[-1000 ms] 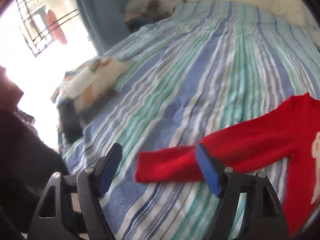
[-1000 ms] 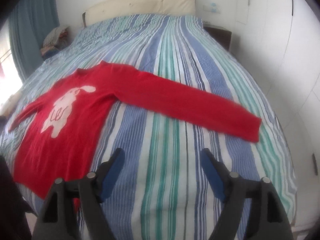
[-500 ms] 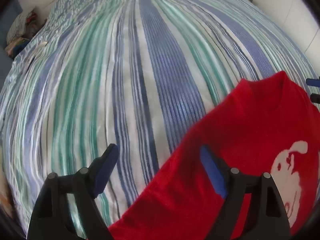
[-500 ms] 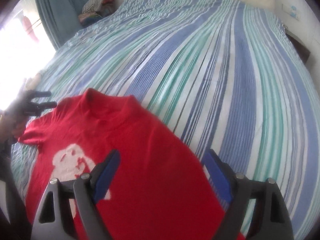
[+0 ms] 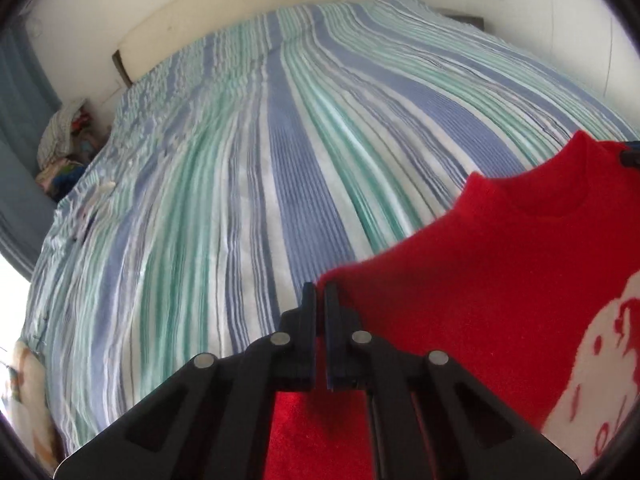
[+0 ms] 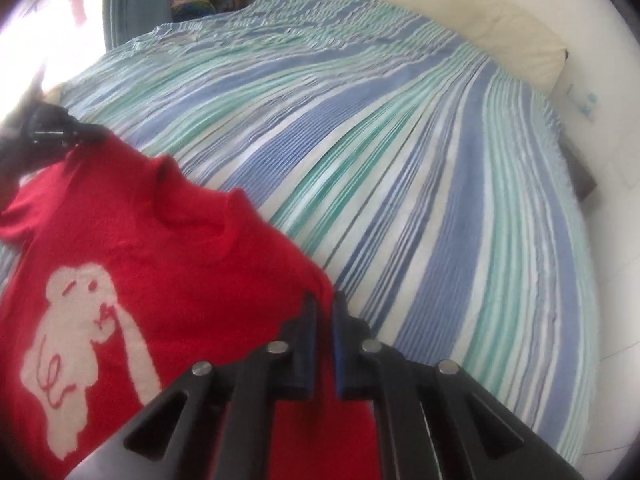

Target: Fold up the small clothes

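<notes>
We see a bed covered by a blue, green and white striped bedspread, cream headboard against a white wall, blue curtain beside it. A red sweater lies at the near edge; our left gripper and right gripper have just clamped onto its shoulders.

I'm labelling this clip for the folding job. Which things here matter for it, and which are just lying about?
For the job: red sweater, left gripper and right gripper, each shut on a shoulder.
Lying about: pile of clothes beside the striped bedspread, headboard, curtain.
</notes>
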A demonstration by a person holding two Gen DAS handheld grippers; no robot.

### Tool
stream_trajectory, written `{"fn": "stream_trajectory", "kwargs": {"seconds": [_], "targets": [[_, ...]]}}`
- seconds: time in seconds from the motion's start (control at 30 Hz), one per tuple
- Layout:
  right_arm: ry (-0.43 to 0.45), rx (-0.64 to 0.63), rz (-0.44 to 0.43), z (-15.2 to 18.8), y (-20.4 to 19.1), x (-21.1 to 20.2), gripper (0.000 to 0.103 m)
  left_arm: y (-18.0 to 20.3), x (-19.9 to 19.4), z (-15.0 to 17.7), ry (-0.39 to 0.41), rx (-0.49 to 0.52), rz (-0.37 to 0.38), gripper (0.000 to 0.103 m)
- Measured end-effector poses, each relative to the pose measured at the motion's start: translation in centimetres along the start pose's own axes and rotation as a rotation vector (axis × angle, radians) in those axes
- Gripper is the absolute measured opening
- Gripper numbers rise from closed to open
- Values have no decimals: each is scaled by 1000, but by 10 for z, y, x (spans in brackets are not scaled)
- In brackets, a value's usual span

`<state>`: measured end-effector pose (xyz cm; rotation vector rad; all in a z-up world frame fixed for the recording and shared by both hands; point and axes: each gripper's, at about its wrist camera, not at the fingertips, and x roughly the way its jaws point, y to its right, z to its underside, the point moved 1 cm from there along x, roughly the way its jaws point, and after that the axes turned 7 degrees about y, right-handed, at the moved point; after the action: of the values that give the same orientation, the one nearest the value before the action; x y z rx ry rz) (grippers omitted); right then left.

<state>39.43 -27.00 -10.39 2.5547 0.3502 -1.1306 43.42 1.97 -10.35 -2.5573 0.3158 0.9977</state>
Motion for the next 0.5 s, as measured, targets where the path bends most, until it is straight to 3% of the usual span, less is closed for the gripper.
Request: {"fn": "stream_trajectory", "kwargs": {"seconds": [0.07, 0.13, 0.2, 0.23, 0.27, 0.3, 0.33, 0.37, 0.5], "targets": [[13, 16, 55, -3, 7, 5, 6, 6, 25, 9, -44, 8, -44, 1], [-34, 59, 69, 2, 15, 29, 6, 12, 50, 21, -112, 22, -80, 3], [-97, 78, 70, 13, 14, 56, 7, 15, 53, 27, -130, 28, -122, 10], [-133, 96, 58, 19, 15, 65, 11, 10, 47, 26, -131, 7, -122, 22], [-141, 117, 57, 22, 17, 67, 20, 3, 37, 25, -125, -24, -121, 44], [-127, 138, 67, 23, 19, 61, 26, -7, 21, 24, -100, -58, -126, 53], [-107, 162, 57, 22, 23, 51, 45, -18, 2, 24, -64, -95, -123, 63], [-82, 179, 42, 21, 27, 37, 56, -30, -18, 26, -35, -135, -103, 68], [-27, 139, 18, 35, 32, -40, 57, -59, -105, 71, -60, -268, 45, 72]]}}
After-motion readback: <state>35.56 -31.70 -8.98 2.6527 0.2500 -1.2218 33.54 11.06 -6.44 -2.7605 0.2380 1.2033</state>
